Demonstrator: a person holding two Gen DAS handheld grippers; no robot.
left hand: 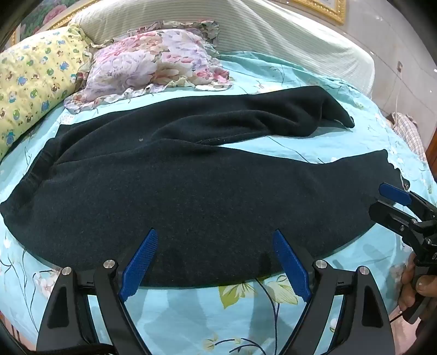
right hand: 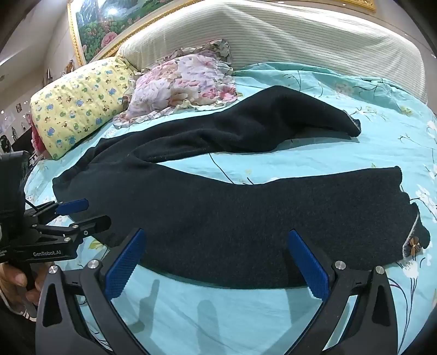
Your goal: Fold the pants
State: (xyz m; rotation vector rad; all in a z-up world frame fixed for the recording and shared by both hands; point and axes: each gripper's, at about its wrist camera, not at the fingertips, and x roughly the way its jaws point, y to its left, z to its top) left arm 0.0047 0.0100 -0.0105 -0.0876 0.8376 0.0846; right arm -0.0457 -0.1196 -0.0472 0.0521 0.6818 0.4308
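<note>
Ahead of both grippers: dark pants (left hand: 191,196) lie spread on the bed (left hand: 191,308), legs apart in a V with turquoise sheet showing between them.
Left gripper (left hand: 215,262): blue pads spread wide, holding nothing; its tips sit over the near edge of the pants, around mid-length of the near leg.
Right gripper (right hand: 218,262): also spread wide and holding nothing; tips over the near edge of the near leg, closer to the hem end.
Pants, from the left wrist: the waistband lies off to the gripper's left, the two hems off to its right; the far leg is rumpled and ends beyond the near one.
Pants, from the right wrist (right hand: 245,218): only this view shows a small flower trim (right hand: 413,243) and a pale stitched edge at the near hem, to the right of the gripper.
Each gripper in the other's view: the right gripper (left hand: 393,202) enters at the left camera's right edge, near the near-leg hem, with fingers of the hand visible below it; the left gripper (right hand: 82,213) enters at the right camera's left edge, near the waist end.
Beyond the pants: a floral pillow (left hand: 153,62) and a yellow printed pillow (left hand: 35,82) against a striped headboard (left hand: 245,24).
Only from the right wrist: a framed painting (right hand: 109,24) above the headboard, seen plainly.
</note>
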